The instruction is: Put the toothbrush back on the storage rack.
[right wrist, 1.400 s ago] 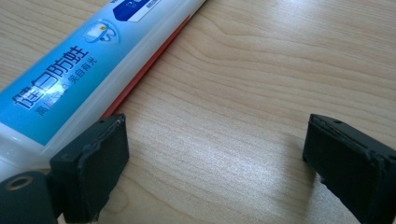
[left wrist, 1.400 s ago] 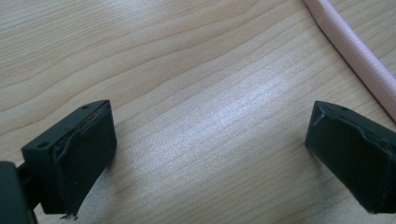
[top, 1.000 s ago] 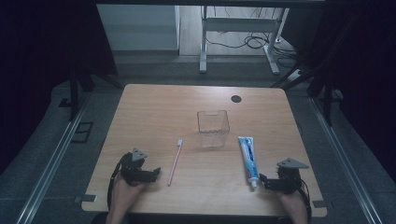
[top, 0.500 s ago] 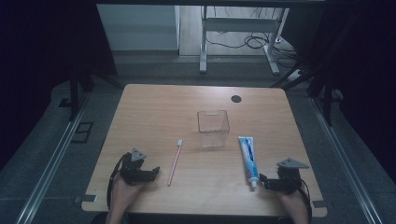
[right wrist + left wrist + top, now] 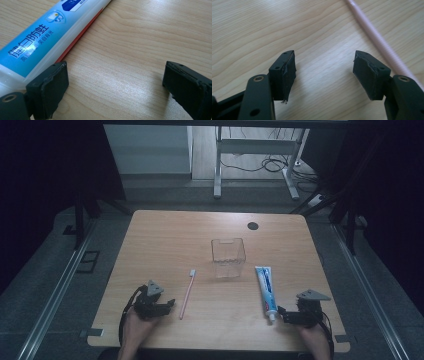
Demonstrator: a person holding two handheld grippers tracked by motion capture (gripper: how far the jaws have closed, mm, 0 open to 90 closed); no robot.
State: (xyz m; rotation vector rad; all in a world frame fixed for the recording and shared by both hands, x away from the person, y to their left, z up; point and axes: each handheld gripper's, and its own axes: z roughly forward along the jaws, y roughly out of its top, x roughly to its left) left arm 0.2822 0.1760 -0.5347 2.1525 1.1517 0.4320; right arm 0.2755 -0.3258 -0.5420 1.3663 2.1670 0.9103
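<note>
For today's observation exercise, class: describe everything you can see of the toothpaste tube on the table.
The toothpaste tube is a soft-looking plastic tube, blue and white with a red stripe along one edge and Chinese lettering printed on it. It lies flat on the wooden table, its white cap end toward the person, right of the clear plastic container. The right gripper, open, sits by the cap end; one jaw is beside the tube, whether touching is unclear.

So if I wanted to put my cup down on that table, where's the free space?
The whole far half behind the clear container is bare, save a small black disc. The left side beyond the toothbrush is free too. Crowded: the near edge, with the left gripper, right gripper and toothpaste tube.
</note>
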